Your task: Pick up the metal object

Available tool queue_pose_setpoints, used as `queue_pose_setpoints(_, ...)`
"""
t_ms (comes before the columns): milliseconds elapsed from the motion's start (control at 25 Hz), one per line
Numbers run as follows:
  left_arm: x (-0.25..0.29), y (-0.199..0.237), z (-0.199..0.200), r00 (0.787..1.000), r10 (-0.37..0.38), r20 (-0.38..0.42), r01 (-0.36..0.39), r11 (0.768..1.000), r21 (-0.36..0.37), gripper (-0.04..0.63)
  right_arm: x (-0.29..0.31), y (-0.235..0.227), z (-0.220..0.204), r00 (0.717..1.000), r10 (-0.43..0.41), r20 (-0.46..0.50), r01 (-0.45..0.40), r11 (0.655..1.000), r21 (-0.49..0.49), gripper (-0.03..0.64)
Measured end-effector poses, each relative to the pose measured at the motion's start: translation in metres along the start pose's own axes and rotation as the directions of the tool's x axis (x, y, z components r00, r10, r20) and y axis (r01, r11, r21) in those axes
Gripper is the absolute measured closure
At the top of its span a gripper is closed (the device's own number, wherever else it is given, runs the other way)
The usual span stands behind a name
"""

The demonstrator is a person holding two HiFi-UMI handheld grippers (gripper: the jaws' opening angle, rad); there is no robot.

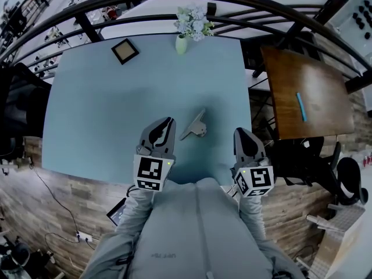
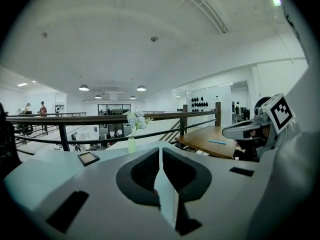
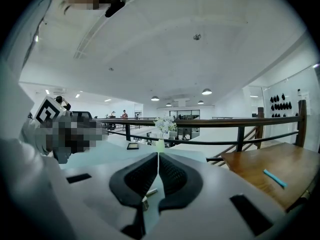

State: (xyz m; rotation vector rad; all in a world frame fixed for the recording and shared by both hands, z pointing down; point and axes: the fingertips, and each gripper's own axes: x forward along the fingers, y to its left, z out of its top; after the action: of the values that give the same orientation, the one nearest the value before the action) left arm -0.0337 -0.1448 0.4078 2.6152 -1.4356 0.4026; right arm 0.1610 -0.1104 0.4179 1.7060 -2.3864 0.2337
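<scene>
Status: pickup not started.

- Both grippers sit over the near edge of the surface (image 1: 87, 97), right in front of us.
- Left gripper (image 1: 167, 122): jaws closed tip to tip, nothing in them.
- Right gripper (image 1: 240, 132): jaws closed too, empty.
- Metal object (image 1: 195, 127) lies on the surface between the two. It's just beside the left tips, a bit farther from the right ones, and touches neither as far as we can tell.
- Still to do, by our read: open one pair of jaws, line up on the object, close, lift. It looks thin and angular with one raised edge, so we'd go for that edge.

Views:

- **Head view:** the only one with the full layout. Past the grippers and object we see the frame (image 1: 125, 51) and vase (image 1: 181, 42) at the far edge, and a brown table (image 1: 302, 80) with a pen (image 1: 301, 106) off to the right.
- **Left gripper view:** confirms the left tips touch, but the object isn't in it at all. We do get the right gripper (image 2: 250, 130) from the side.
- **Right gripper view:** tips together, plus a sliver of metal (image 3: 150, 192) through the gap behind them, probably the object.
- **Both gripper views:** level sight of the railing (image 3: 210, 121) and the hall beyond, which the head view mostly lacks.
</scene>
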Motion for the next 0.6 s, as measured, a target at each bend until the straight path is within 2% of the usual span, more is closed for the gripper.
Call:
queue_pose_setpoints(400,0.007,0.008,-0.003,1.000,-0.022,-0.007,0.022,1.000,-0.004,0.563,0.007,0.007,0.002,1.000,-0.006,-0.001,0.006,1.000,-0.003,0.592)
queue_pose_setpoints(600,0.012,0.004,-0.007,0.999,-0.043,-0.020,0.043,0.999,-0.011,0.500,0.006,0.005,0.000,1.000,-0.010,-0.011,0.010,1.000,0.005,0.592)
